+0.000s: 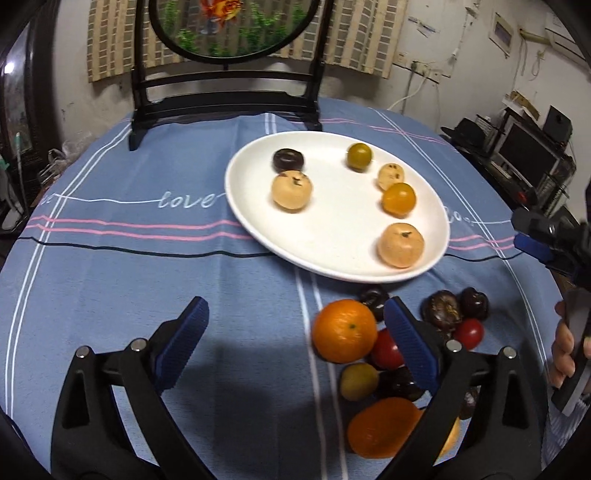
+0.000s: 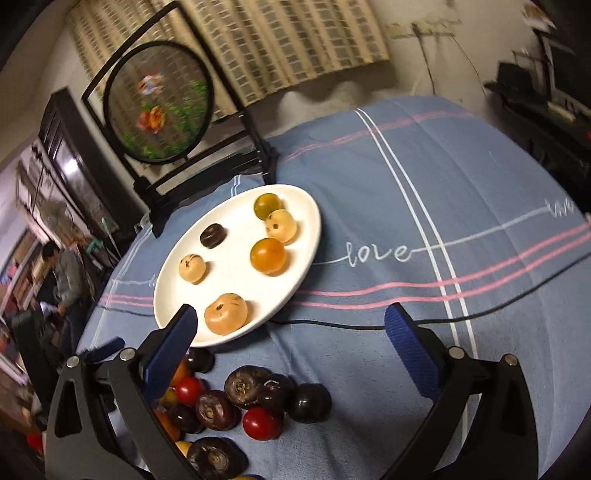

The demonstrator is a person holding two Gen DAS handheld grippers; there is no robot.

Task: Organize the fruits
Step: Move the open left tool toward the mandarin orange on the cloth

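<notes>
A white plate [image 1: 332,229] [image 2: 240,199] on the blue tablecloth holds several small fruits: three pale tan ones, an orange tomato [image 1: 399,198], a green-yellow one [image 1: 359,156] and a dark one [image 1: 289,160]. In front of it lies a loose pile with a mandarin [image 1: 343,330], red cherry tomatoes [image 2: 262,422] and dark round fruits [image 2: 242,387]. My left gripper [image 1: 295,314] is open, low over the cloth; the mandarin sits by its right finger, not pressed. My right gripper [image 2: 291,314] is open above the cloth just right of the pile, holding nothing.
A black stand with a round embroidered screen [image 1: 229,29] [image 2: 159,103] rises behind the plate. A hand [image 1: 565,350] shows at the right edge of the left wrist view. Shelves with electronics [image 1: 528,155] stand beyond the table. A person [image 2: 66,273] is far left.
</notes>
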